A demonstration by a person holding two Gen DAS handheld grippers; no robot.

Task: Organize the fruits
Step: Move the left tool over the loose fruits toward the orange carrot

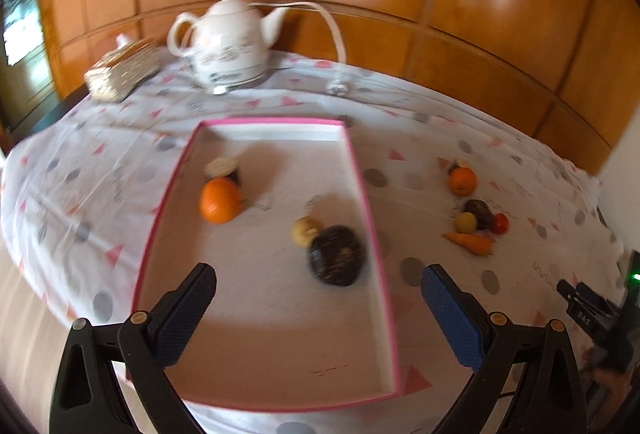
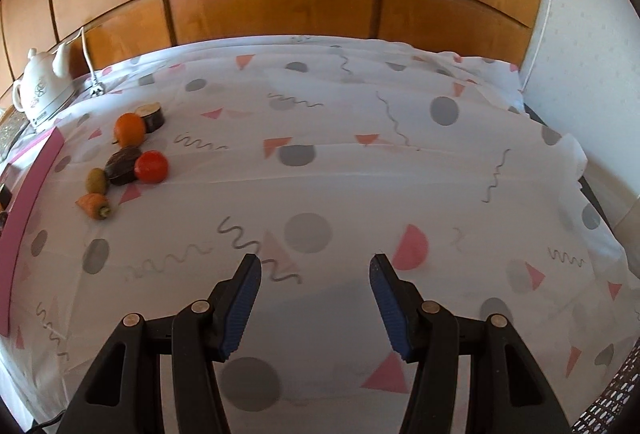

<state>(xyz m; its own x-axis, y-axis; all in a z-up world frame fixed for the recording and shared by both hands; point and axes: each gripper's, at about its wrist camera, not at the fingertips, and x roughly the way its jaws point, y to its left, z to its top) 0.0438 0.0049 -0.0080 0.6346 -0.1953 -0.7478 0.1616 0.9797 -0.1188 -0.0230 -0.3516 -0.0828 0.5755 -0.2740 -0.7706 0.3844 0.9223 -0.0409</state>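
Pink-rimmed tray holding an orange; glossy ceramic teapot behind; both hand-held grippers spread, empty.

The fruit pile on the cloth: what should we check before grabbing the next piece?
1. Left gripper open and holding nothing: ok.
2. Right gripper open and holding nothing: ok.
3. Fruit left outside the tray: not ok; an orange, a tomato, a carrot and some dark pieces lie on the cloth.
4. Room in the tray: ok; plenty of bare floor near its front.
5. Right gripper lined up with the pile: not ok; the pile sits far to its left.
6. Pieces easy to pick singly: cannot tell; the tomato touches a dark piece.
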